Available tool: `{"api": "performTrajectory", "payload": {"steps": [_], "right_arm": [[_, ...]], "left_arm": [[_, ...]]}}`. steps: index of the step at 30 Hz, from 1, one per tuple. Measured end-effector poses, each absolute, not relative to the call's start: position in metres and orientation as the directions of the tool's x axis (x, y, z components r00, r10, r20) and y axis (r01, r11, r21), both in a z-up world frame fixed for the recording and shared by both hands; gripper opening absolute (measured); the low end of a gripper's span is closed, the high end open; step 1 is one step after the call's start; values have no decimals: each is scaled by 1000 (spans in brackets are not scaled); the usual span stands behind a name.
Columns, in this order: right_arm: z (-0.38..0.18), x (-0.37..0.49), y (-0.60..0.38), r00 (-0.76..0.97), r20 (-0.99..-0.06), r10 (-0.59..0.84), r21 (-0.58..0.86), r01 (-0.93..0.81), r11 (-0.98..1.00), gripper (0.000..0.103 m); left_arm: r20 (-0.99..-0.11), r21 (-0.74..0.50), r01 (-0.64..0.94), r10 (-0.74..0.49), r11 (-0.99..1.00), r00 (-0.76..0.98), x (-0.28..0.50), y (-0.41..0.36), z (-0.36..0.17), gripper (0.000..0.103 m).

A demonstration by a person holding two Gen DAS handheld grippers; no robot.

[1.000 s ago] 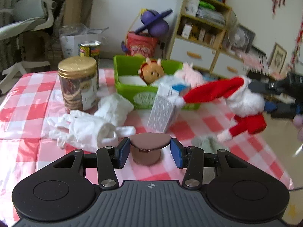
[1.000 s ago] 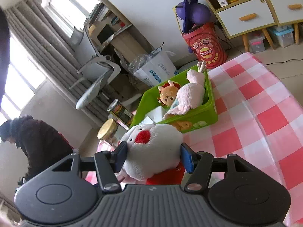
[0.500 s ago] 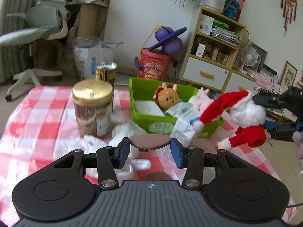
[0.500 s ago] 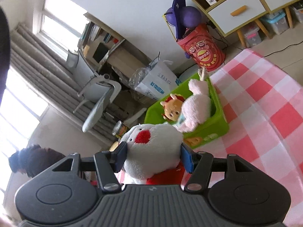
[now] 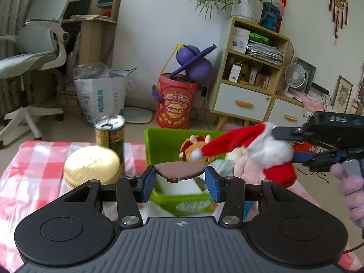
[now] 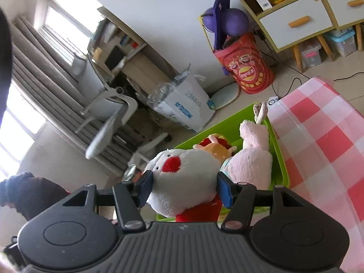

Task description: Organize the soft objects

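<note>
Lifted over green bin (image 6: 278,145), Santa plush (image 6: 184,177) between jaws

left claw (image 5: 180,183) | black body, blue pads, silver screws

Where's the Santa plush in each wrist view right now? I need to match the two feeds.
Left wrist: Santa plush at right of centre, clamped in the right gripper, hat tip drooping over the green bin.
Right wrist: Santa plush at lower centre, white face with red nose filling the right gripper.
Shared landmark: the green bin, with the pink bunny inside.
</note>
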State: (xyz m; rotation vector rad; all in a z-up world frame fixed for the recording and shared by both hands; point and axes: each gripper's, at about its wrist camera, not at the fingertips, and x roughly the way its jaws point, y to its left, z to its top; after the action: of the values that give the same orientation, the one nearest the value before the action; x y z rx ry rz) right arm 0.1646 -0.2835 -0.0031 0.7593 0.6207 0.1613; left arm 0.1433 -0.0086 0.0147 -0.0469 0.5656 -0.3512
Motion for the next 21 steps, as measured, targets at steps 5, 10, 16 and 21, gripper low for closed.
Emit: {"api": "performTrajectory", "payload": {"steps": [5, 10, 16, 21], "right_arm": [[-14, 203, -275, 782, -509, 358, 666, 95, 739, 35], [-25, 242, -258, 744, -570, 349, 612, 101, 785, 35], [-19, 277, -233, 737, -588, 333, 542, 54, 839, 34], [-13, 300, -211, 743, -593, 310, 481, 18, 877, 34]], "left_arm": [[-537, -92, 329, -325, 940, 779, 166, -22, 4, 48], [-565, -100, 330, -327, 939, 758, 184, -29, -13, 48], [-595, -82, 337, -317, 938, 738, 196, -34, -31, 47], [-608, -78, 338, -313, 938, 730, 203, -36, -37, 47]]}}
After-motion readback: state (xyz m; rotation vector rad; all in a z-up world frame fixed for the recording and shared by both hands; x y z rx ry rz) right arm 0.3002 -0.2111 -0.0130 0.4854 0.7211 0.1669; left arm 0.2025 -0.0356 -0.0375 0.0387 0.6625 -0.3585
